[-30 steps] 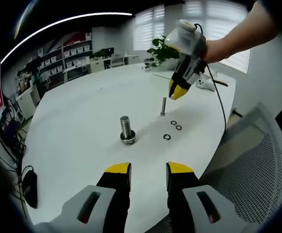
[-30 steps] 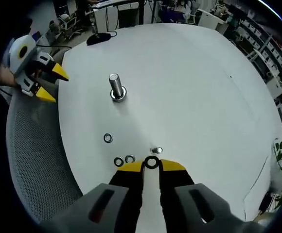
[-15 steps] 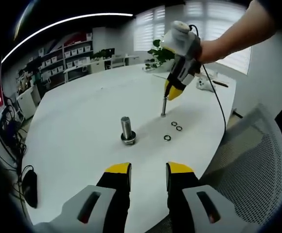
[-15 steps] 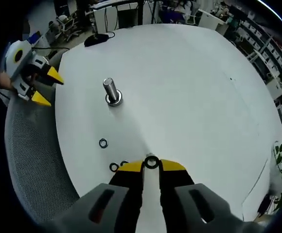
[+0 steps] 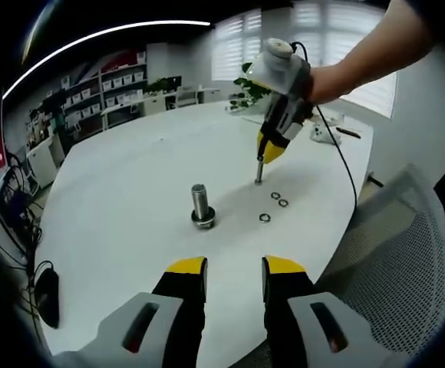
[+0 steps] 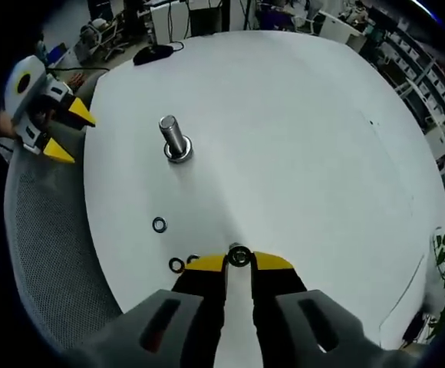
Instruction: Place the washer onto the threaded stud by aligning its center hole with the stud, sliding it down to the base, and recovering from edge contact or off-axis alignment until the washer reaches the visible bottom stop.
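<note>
With our right gripper (image 6: 238, 261) pinching the small dark ring washer (image 6: 238, 257) just above the upright thin silver threaded stud (image 5: 258, 171) on the white round table (image 6: 299, 130), hole over axis, our left gripper (image 5: 234, 268) hangs open, well apart.

A large white table with a rounded edge (image 5: 123, 207) occupies the centre of the left gripper view. A grey mesh chair back (image 5: 407, 261) stands at lower right, just beside the table edge. White slatted window blinds (image 5: 234, 34) run along the top, with a green leafy potted plant (image 5: 247, 80) beneath them. White shelving units holding rows of small boxes (image 5: 103, 88) line the upper left wall; white desks (image 5: 142, 103) stand in front of them. A curved white ceiling light strip (image 5: 92, 38) arcs across the upper left. A black computer mouse (image 5: 47, 295) lies on the table at lower left.

In the right gripper view, the grey mesh chair back (image 6: 50, 284) sits at lower left.
</note>
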`<state>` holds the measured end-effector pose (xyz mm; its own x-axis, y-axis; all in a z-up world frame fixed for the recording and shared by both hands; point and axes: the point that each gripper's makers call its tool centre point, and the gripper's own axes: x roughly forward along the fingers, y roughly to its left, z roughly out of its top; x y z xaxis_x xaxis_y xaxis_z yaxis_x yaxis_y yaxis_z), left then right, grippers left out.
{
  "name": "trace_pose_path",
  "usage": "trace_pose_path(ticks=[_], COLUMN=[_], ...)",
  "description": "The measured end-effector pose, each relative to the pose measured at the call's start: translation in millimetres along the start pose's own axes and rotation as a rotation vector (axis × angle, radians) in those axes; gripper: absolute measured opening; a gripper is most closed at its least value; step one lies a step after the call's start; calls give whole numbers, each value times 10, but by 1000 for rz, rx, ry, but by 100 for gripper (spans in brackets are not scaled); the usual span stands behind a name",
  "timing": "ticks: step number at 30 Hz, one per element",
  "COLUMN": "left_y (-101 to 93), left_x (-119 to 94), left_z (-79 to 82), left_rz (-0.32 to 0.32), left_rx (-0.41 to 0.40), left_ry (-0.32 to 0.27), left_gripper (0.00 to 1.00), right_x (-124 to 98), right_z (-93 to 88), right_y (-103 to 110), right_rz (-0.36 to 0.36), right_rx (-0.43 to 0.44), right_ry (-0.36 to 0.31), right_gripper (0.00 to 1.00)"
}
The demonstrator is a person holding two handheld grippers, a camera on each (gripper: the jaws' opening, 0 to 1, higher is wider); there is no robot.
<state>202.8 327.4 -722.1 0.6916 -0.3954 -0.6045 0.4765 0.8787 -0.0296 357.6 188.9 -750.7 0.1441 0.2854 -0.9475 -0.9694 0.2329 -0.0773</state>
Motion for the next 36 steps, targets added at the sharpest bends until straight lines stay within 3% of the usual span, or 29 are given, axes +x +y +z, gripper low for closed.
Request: trace_pose_path(ticks=[14, 24, 36], left_y=[5, 2, 2], left_x=[15, 20, 16], left_z=[3, 13, 28], left_rz=[4, 11, 15], left_rx=[-4, -6, -8], left_ry=[9, 11, 7], left_gripper=[26, 26, 26], right_x=[250, 354, 382], right_z=[-107, -245, -282], right_y=[-12, 4, 23], right_rz=[22, 30, 33], right_rx=[1, 10, 21], right_ry=[59, 89, 114], right_gripper=[14, 14, 15])
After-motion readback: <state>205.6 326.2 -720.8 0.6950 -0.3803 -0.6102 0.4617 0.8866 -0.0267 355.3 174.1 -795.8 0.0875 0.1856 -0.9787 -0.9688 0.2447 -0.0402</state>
